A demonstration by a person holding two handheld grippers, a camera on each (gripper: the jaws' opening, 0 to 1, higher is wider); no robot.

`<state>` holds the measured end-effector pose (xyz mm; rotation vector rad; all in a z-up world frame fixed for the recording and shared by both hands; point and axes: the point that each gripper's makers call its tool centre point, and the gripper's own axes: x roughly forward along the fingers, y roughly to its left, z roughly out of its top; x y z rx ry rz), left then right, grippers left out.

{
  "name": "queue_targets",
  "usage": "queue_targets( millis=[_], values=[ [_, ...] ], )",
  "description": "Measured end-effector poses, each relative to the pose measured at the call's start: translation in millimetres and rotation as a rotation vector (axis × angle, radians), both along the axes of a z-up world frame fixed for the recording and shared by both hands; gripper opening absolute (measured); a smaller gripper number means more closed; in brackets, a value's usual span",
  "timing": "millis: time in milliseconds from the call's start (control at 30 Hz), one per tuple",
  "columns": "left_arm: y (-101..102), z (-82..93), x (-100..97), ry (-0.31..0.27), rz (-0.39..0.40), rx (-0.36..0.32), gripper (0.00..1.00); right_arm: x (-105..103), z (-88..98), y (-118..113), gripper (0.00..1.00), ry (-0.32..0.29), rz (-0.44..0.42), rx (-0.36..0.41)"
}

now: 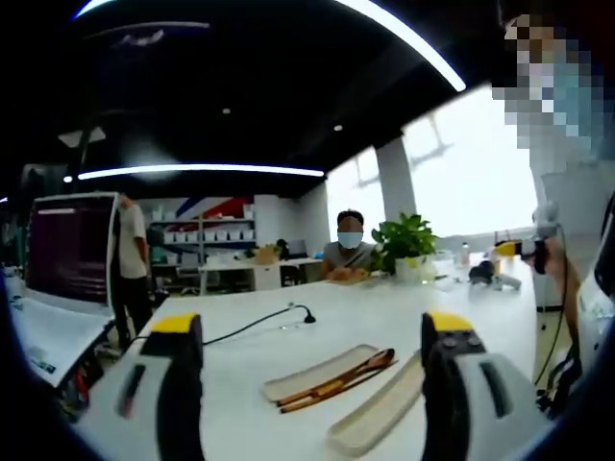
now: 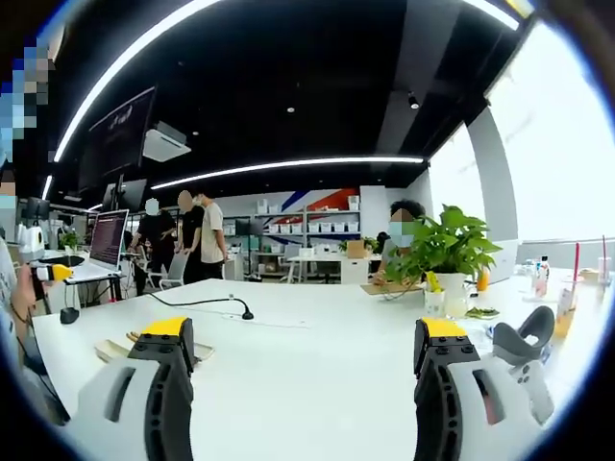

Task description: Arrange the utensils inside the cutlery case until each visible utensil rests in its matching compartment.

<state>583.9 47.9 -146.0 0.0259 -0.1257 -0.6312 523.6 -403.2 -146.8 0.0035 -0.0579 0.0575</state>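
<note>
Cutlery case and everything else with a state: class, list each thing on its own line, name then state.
Cutlery case: open, lying flat on the white table.
Case lid: off, lying beside the case.
Wooden utensils: lying together inside the case.
Left gripper: open, holding nothing.
Right gripper: open, holding nothing.
Black cable: lying loose on the table.

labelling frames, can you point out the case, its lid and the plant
case (image 1: 306,376): left gripper view, bare part of the tray left of the utensils
lid (image 1: 377,419): left gripper view, middle of its top
plant (image 2: 444,246): right gripper view, leaves
</note>
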Motion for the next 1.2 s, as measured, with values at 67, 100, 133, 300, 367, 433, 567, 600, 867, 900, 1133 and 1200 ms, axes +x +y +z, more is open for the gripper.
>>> queue_targets(
  millis=[67,100,133,300,367,433,567,600,867,900,1133,1200],
  values=[
    [-4,-2.8,-0.2,0.004,-0.004,0.005,1.0,0,-0.1,0,0.99,0.001,0.0,0.003],
    [-3,-3.1,0.5,0.007,-0.006,0.008,1.0,0,-0.3,-1,0.99,0.002,0.0,0.003],
    [-4,-3.8,0.7,0.01,-0.007,0.01,1.0,0,-0.3,-1,0.99,0.003,0.0,0.004],
    [1,-2.9,3.6,0.016,-0.01,0.016,1.0,1,-2.0,-2,0.99,0.01,0.004,0.008],
    [3,-2.1,4.4,0.017,-0.01,0.016,1.0,2,-3.3,-2,0.99,0.018,0.003,0.005],
    [4,-1.6,5.3,0.019,-0.01,0.015,1.0,2,-4.6,-2,0.99,0.025,0.003,0.001],
    [4,-2.6,6.2,0.024,-0.011,0.012,1.0,1,-3.0,-4,0.99,0.017,0.003,0.01],
    [4,-2.9,6.3,0.026,-0.013,0.011,1.0,1,-3.3,-4,0.99,0.019,0.002,0.009],
    [7,-1.7,7.2,0.033,-0.02,0.007,1.0,3,-6.2,-2,0.99,0.029,0.015,0.015],
    [8,-1.4,7.1,0.032,-0.02,0.007,1.0,3,-6.8,-2,0.99,0.031,0.02,0.015],
    [13,1.6,7.7,0.028,-0.017,0.002,1.0,4,-8.0,3,0.99,0.033,0.044,0.022],
    [11,-0.1,7.7,0.032,-0.016,0.0,1.0,4,-8.4,3,0.99,0.036,0.041,0.02]
  ],
)
